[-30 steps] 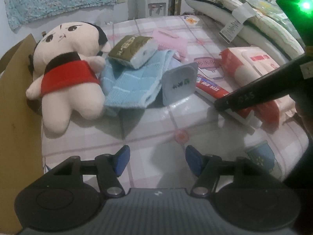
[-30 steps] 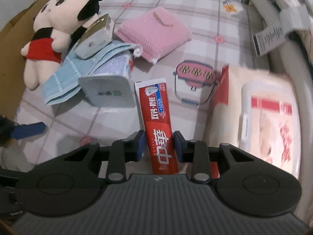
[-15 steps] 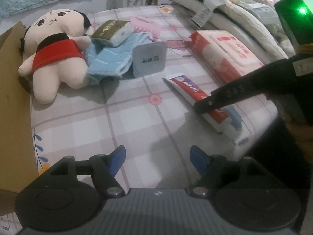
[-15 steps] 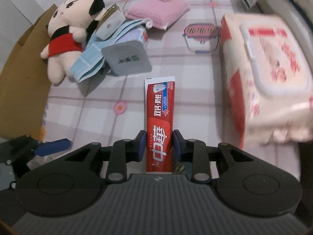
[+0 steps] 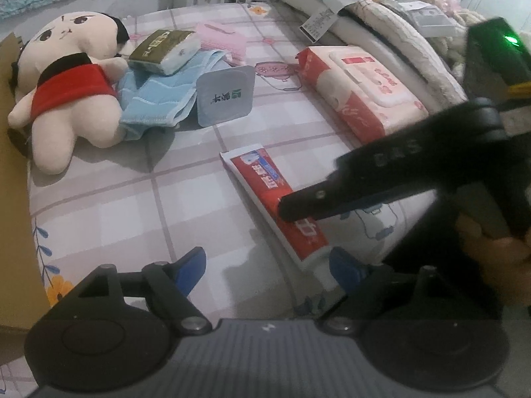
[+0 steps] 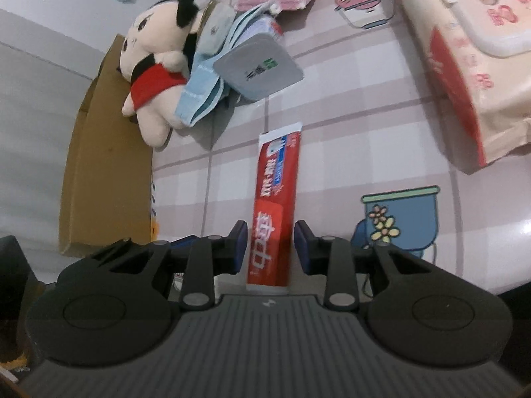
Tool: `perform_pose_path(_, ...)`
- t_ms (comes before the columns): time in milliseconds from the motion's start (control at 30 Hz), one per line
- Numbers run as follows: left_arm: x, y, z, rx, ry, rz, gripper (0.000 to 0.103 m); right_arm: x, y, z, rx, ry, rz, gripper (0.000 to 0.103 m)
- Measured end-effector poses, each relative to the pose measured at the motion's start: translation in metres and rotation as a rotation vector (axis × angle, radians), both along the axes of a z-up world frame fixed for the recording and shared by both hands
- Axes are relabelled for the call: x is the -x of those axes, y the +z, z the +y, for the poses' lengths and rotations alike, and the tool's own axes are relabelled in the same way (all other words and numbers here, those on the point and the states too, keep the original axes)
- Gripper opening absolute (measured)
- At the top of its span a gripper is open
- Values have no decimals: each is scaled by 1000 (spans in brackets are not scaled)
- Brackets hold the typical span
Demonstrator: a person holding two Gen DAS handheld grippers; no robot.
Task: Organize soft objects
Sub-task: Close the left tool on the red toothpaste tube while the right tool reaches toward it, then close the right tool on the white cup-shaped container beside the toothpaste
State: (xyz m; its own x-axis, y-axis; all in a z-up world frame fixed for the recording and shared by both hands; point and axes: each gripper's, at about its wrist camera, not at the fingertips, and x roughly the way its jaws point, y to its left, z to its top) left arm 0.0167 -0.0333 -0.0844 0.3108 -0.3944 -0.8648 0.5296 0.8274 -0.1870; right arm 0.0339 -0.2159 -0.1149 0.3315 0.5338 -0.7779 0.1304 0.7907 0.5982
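A red toothpaste tube point(image 5: 275, 199) lies on the checked bedsheet near its front edge; it also shows in the right wrist view point(image 6: 275, 212). My right gripper point(image 6: 270, 245) is open, its jaws on either side of the tube with small gaps. My left gripper point(image 5: 267, 267) is open and empty, low over the sheet just left of the tube's cap end. A plush doll point(image 5: 66, 76) in a red top, a blue folded towel point(image 5: 156, 99), a tissue pack point(image 5: 164, 51) and a pink cloth point(image 5: 222, 38) lie at the back left.
A grey square pouch point(image 5: 225, 99) leans on the towel. A large wet-wipes pack point(image 5: 361, 89) lies at the right. A cardboard box point(image 6: 103, 165) stands along the left side of the bed. Bedding point(image 5: 381, 26) is piled at the back right.
My right gripper dragged the toothpaste tube toward the bed's front edge, then opened off it. My left gripper moved back with it and stayed open.
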Motion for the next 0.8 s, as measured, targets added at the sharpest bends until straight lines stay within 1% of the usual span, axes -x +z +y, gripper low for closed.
perform_pose_path(67,-6,-2,-3,16,3,8,83,3,2,-7,-4,-24,-16,31)
perform_pose_path(167,-13,-3,-11,2,11,0,82,6,6,-19,7,-62,-42,31)
perform_pose_path(267,-23,-6,-20,-12,20,12,76,8,7,-29,19,-85,-61,31)
perform_pose_path(333,-30,-11,-25,-11,36,34,69,9,8,-35,24,-99,-71,31)
perform_pose_path(367,-33,-13,-27,-13,43,44,67,10,9,-37,28,-104,-78,31)
perform_pose_path(467,-34,-13,-34,-23,50,26,55,13,12,-43,49,-121,-101,31)
perform_pose_path(500,-34,-13,-35,-30,54,25,42,13,13,-44,56,-125,-109,31)
perform_pose_path(667,-33,-12,-29,-17,93,28,37,13,21,-48,98,-128,-148,31)
perform_pose_path(733,-32,-10,-23,-26,113,18,34,10,24,-48,114,-125,-163,32)
perform_pose_path(767,-30,-9,-18,-36,126,8,33,8,27,-47,122,-121,-172,34)
perform_pose_path(800,-29,-8,-14,-48,136,-3,32,5,29,-46,136,-115,-183,40)
